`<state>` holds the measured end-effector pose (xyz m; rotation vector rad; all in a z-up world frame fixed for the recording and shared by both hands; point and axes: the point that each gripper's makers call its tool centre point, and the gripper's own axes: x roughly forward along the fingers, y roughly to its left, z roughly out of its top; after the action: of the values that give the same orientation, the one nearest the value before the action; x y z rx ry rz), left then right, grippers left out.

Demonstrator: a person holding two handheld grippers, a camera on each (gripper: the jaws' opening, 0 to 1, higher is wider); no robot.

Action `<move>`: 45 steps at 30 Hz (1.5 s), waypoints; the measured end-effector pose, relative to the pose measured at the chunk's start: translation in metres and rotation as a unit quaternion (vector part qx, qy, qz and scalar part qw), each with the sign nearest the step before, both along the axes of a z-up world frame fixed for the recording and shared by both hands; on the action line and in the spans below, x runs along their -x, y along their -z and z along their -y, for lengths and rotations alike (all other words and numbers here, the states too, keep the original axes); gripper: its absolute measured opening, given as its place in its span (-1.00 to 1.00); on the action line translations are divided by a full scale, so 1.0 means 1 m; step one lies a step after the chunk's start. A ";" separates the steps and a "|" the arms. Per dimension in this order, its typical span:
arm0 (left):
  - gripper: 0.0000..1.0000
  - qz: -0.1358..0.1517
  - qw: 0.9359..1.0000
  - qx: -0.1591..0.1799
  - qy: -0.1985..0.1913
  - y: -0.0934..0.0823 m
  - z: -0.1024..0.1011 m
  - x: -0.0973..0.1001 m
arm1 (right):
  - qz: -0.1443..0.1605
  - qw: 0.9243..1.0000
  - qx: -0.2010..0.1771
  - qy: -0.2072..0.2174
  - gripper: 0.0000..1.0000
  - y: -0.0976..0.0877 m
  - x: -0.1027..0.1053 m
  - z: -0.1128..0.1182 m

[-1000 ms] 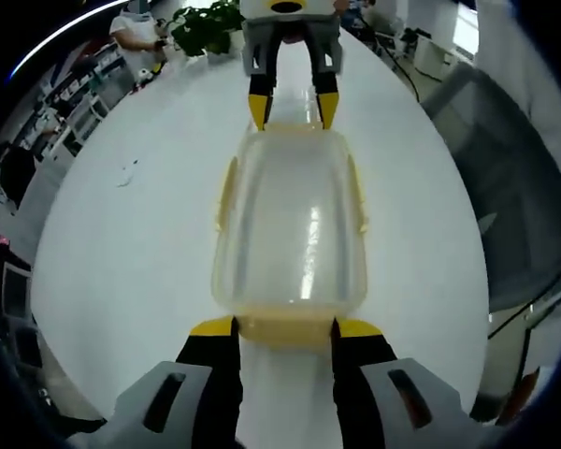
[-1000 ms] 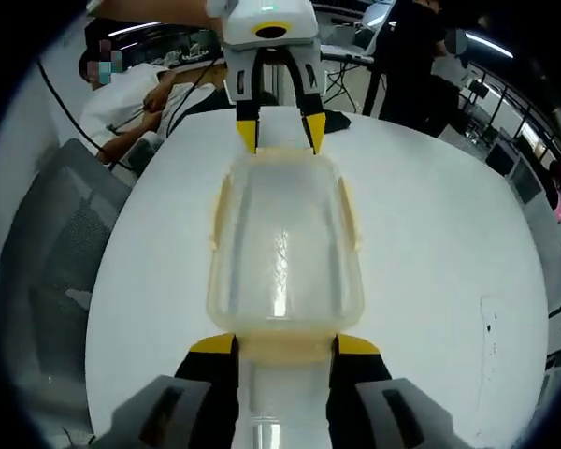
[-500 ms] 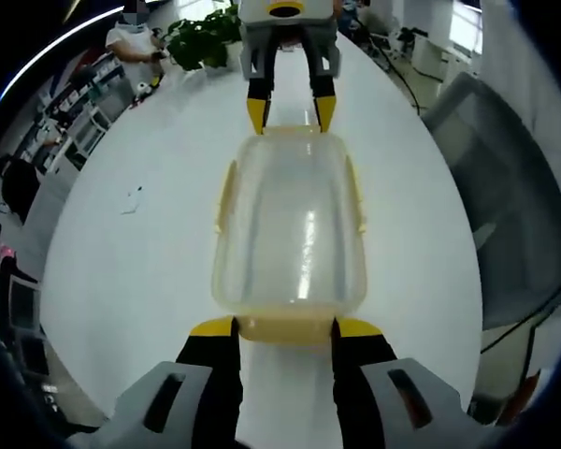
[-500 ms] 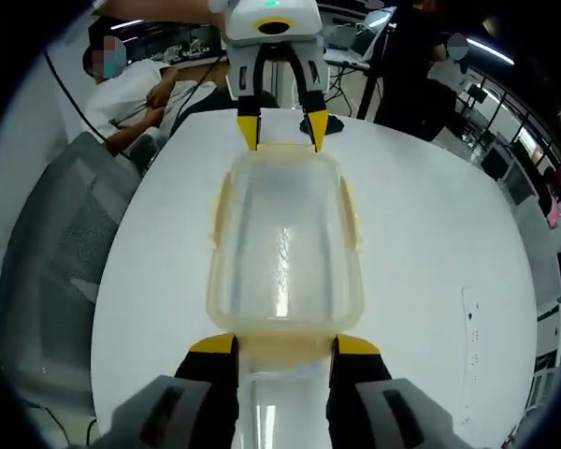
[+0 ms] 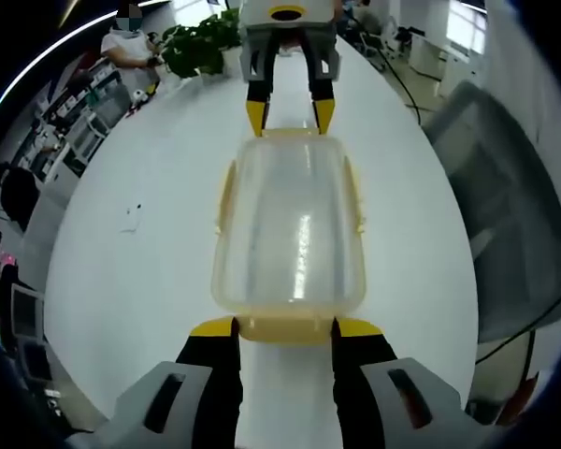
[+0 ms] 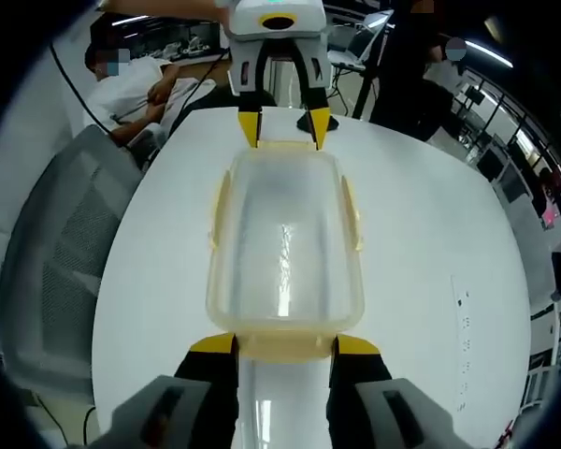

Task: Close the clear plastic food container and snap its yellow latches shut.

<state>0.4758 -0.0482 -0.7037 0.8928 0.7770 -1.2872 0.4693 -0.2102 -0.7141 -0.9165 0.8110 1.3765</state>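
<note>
So both grippers are sitting spread apart: left gripper (image 5: 284, 326) bracketing the near end latch (image 5: 284, 328) of the clear container (image 5: 290, 229), right gripper (image 6: 284, 344) flanking the opposite end, mid white table (image 5: 150, 243).

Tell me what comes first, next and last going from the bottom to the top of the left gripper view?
Left hand-held gripper → clear container on the white table → right hand-held gripper → green plant.

Clear container (image 5: 290, 234), yellow latches (image 5: 285, 328), white table (image 5: 150, 253).
</note>
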 end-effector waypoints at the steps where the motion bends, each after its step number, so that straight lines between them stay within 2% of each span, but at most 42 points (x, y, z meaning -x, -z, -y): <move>1: -0.30 0.000 1.000 0.000 0.000 0.000 0.003 0.000 | 0.002 1.000 0.000 0.000 -0.32 -0.001 0.000 0.002; 45: -0.30 0.005 1.000 0.011 -0.013 -0.004 0.097 -0.005 | 0.009 1.000 0.016 -0.017 -0.31 -0.001 -0.011 0.096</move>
<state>0.4806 -0.1452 -0.7001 0.8677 0.7626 -1.2655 0.4806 -0.3062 -0.7135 -0.9700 0.8091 1.3854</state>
